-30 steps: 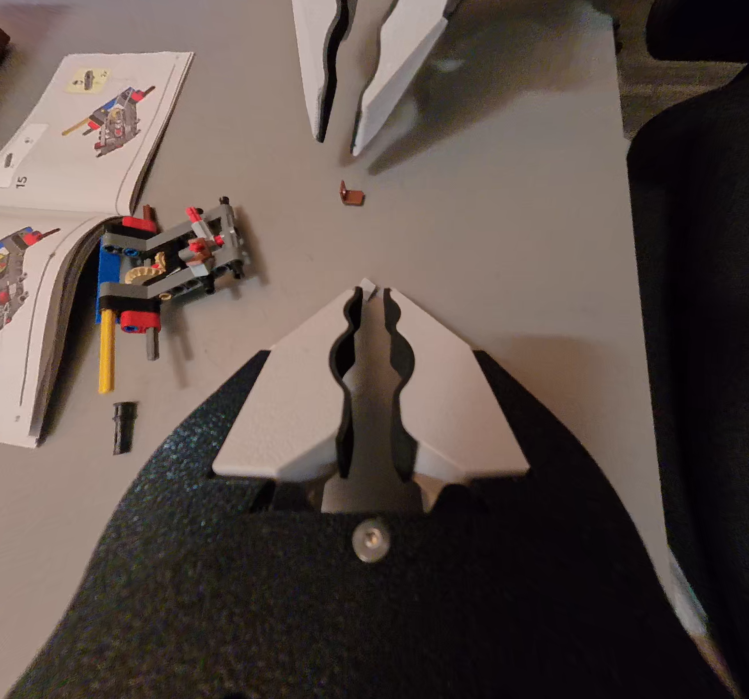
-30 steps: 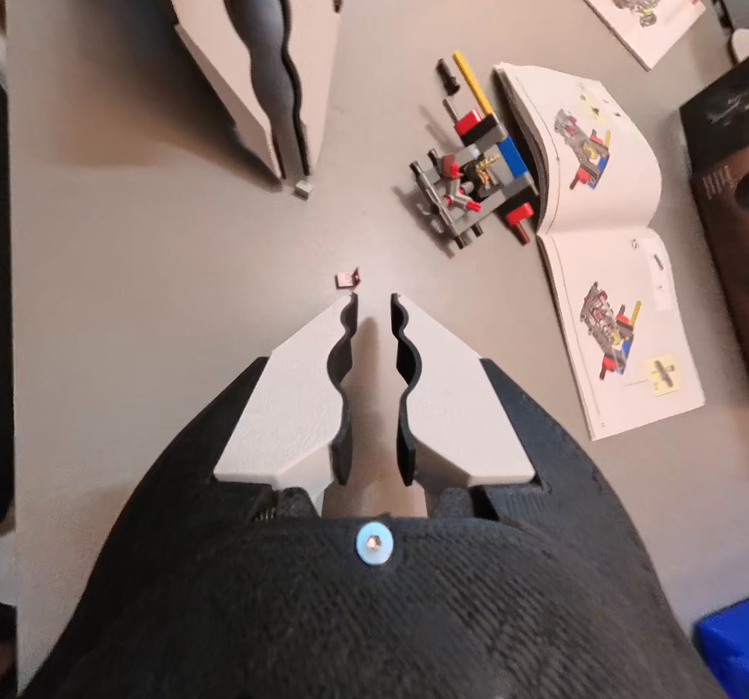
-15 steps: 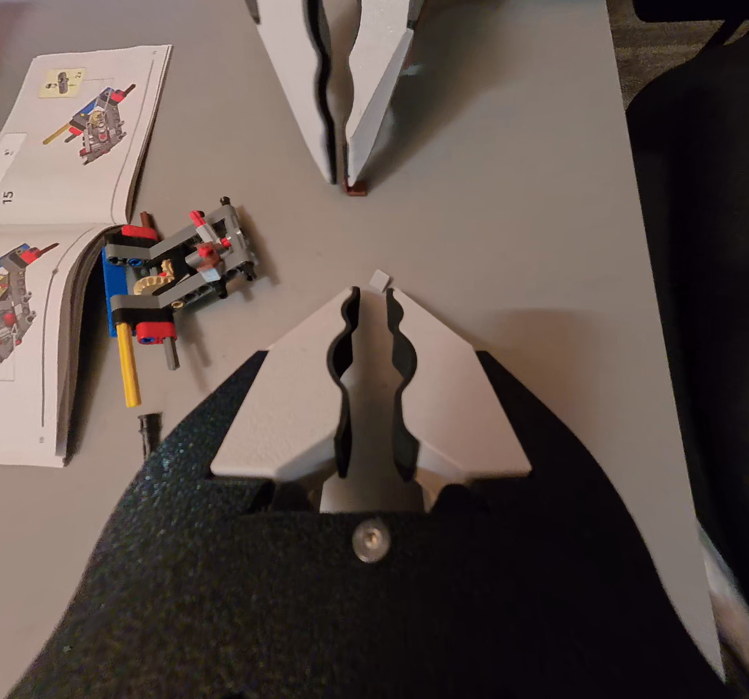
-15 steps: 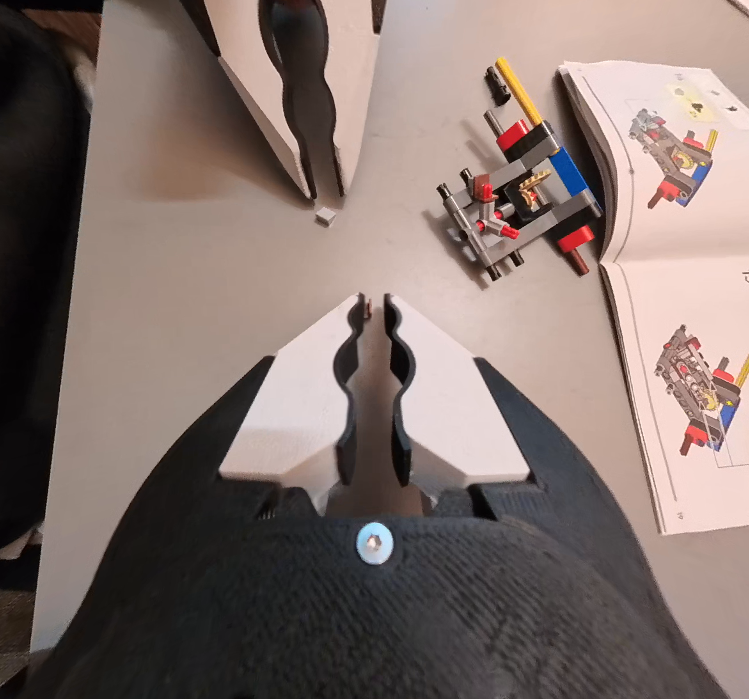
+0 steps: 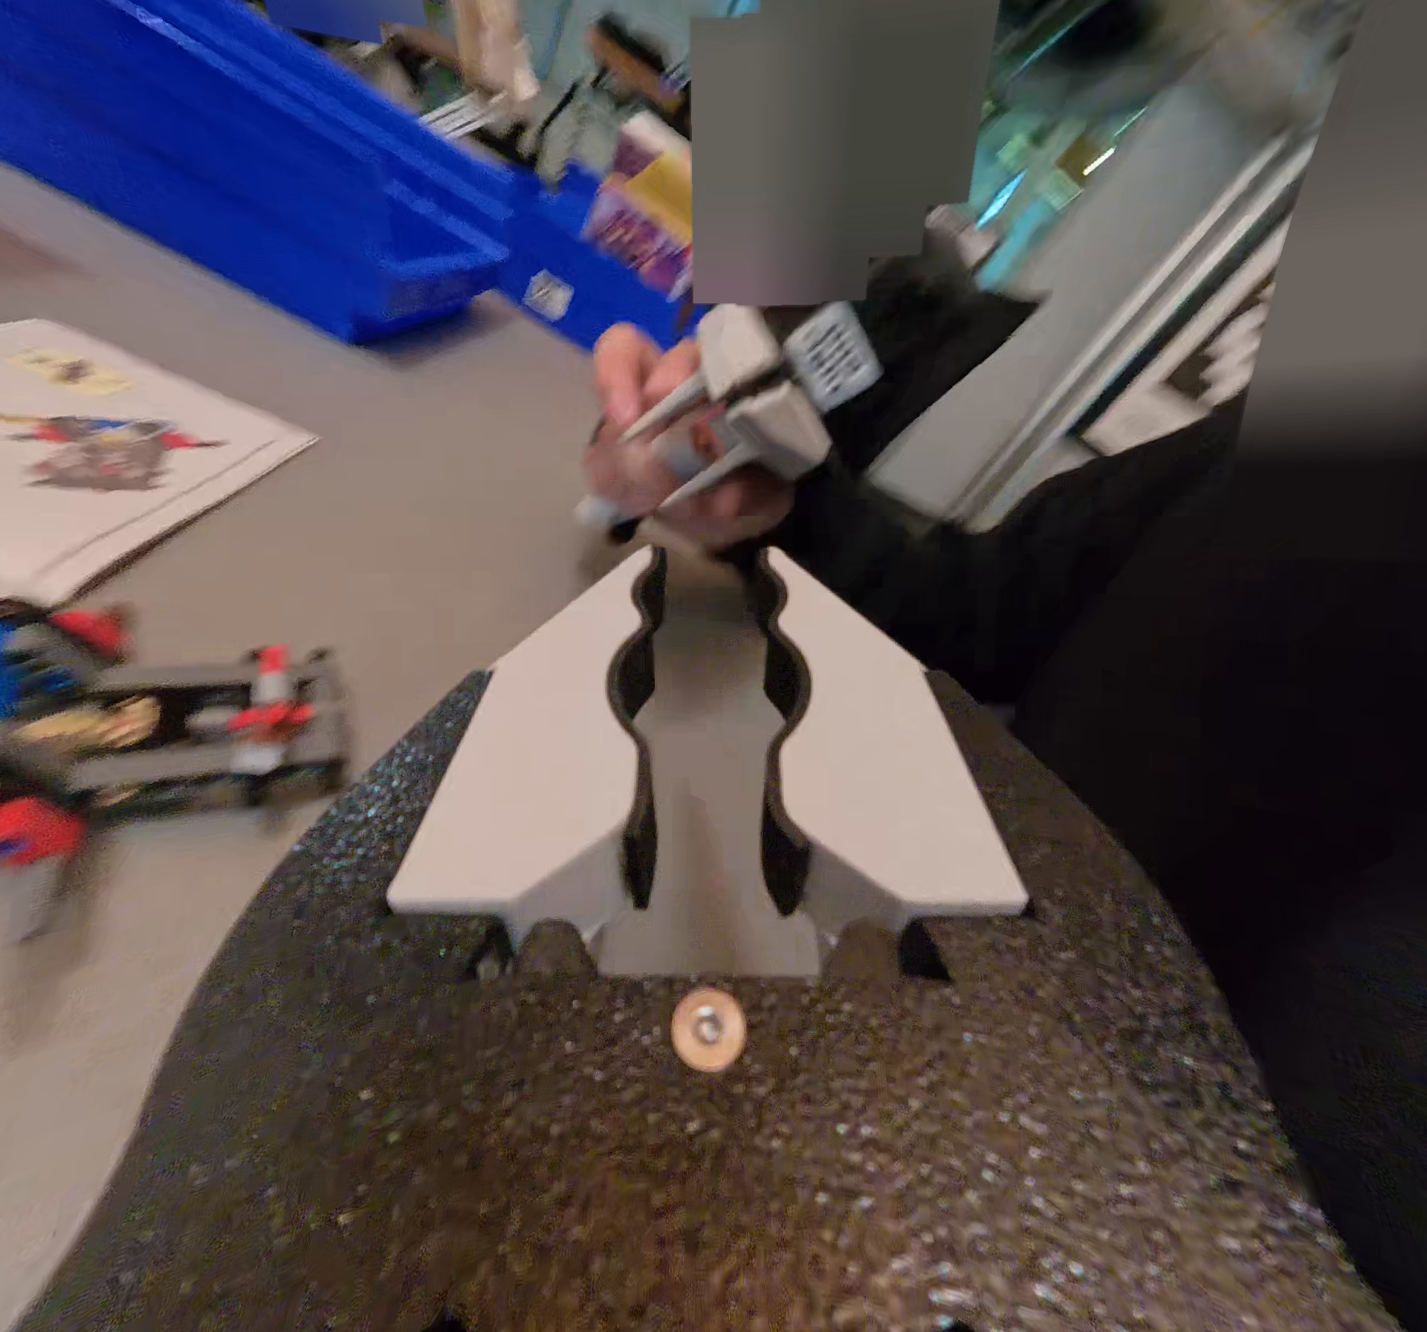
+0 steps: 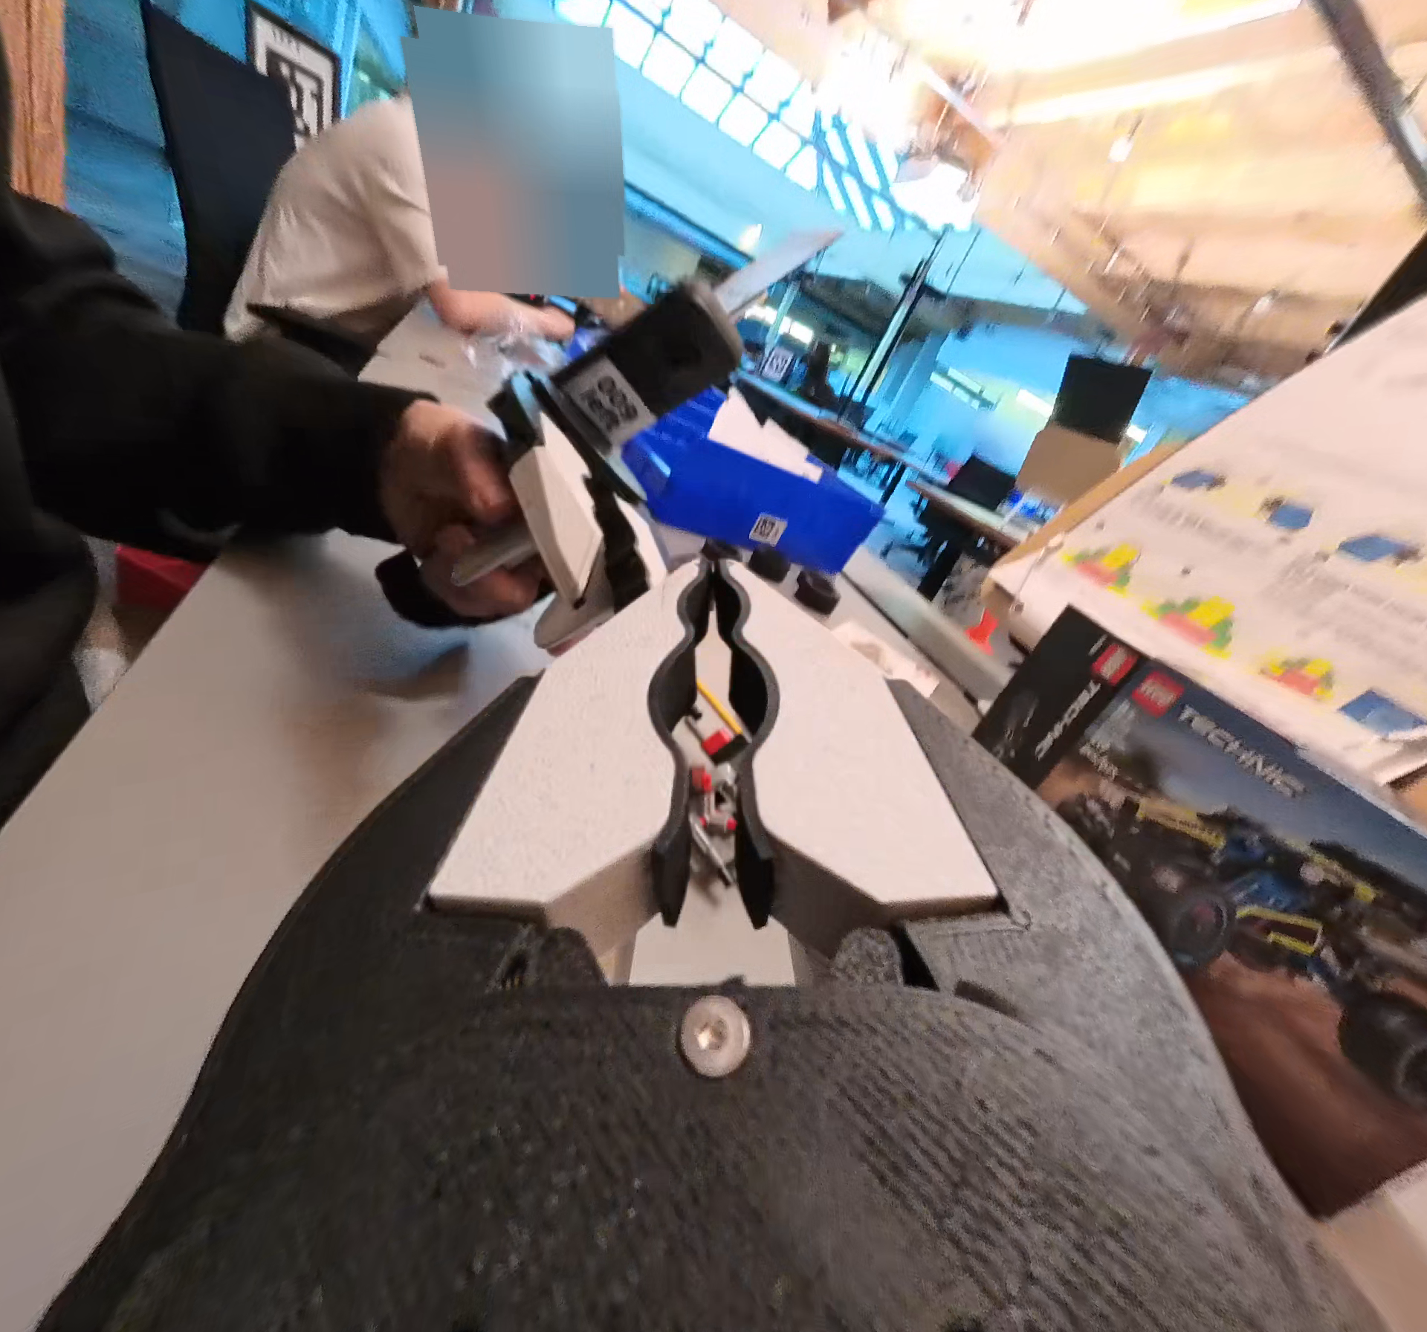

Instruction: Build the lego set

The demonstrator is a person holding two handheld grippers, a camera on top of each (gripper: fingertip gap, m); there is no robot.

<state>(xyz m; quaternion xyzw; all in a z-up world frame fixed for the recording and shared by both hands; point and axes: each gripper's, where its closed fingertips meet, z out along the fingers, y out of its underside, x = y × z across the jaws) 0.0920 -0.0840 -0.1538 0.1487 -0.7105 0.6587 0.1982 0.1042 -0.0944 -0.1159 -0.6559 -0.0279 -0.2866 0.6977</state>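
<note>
The left gripper (image 5: 709,561) was raised off the grey worktop (image 5: 432,445) and tilted toward level, its pale fingers (image 5: 556,739) spread with a clear gap and nothing between them. The right gripper (image 6: 712,575) was tilted up as well, its fingers (image 6: 594,754) drawn almost together at the tips; whether the tiny brown piece sat pinched there could not be told. Through the gap behind those tips, parts of the half-built lego model (image 6: 714,785) showed on the worktop below, grey with red pins and a yellow axle. In the left wrist view the same model (image 5: 208,723) lay blurred at the left, beside the corner of the open instruction booklet (image 5: 116,438). Just past the left fingertips, a hand (image 5: 656,461) gripped the other tool's handle. In the right wrist view, a hand (image 6: 448,515) in a black sleeve (image 6: 193,438) held the left gripper just beside the right fingertips. At the right stood the set's box (image 6: 1204,824), and farther back a blue bin (image 6: 741,492) rested on the worktop. Beyond it, another person (image 6: 340,229) sat at a table.
</note>
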